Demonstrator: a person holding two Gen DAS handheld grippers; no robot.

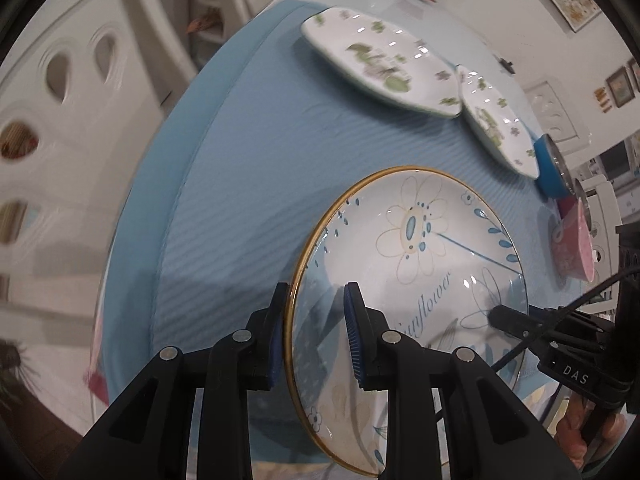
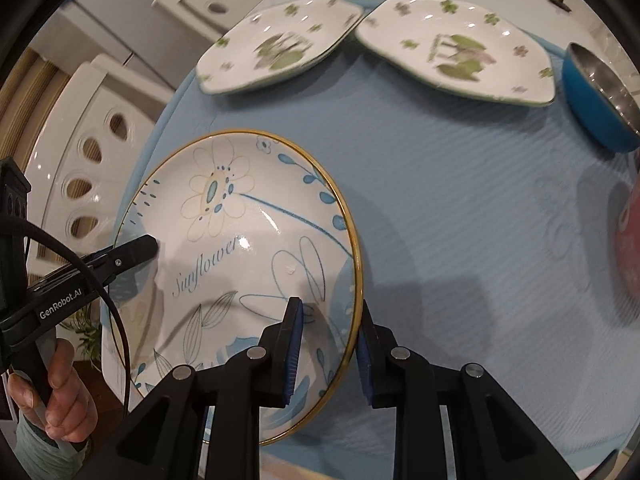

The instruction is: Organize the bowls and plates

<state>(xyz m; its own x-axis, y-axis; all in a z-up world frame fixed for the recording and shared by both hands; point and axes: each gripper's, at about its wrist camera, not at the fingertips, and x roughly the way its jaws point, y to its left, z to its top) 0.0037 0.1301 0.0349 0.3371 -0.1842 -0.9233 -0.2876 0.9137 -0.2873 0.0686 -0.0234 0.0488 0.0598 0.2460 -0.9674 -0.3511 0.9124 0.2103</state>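
The round sunflower plate point(image 1: 408, 264) with the thin gold rim fills the lower middle of both views, above the blue ribbed mat point(image 1: 248, 184). It carries a drawn flower, blue leaves and the word "Sunflower". I hold it on two opposite edges. My left gripper point(image 1: 318, 334) is nearly closed on the plate's left rim in the left wrist view: one blue pad is outside the rim, the other inside on the white surface. My right gripper point(image 2: 330, 350) does the same at the right rim in the right wrist view, its jaws narrow with the gold edge between the pads. In each view I also see the other gripper pinching the far side of the plate.

Farther out, in the upper part of the frames, two white plates with green clover prints lie on the mat: the left clover plate point(image 2: 276, 46) and the right clover plate point(image 2: 460, 48), with edges very near each other. At the right edge sits a blue bowl point(image 2: 592, 92) with a metal inside, and below it a pink bowl point(image 1: 576, 240). A hand point(image 2: 60, 392) holding the left handle shows at lower left of the right wrist view. White chair backs point(image 1: 60, 92) with oval holes stand beyond the table edge.
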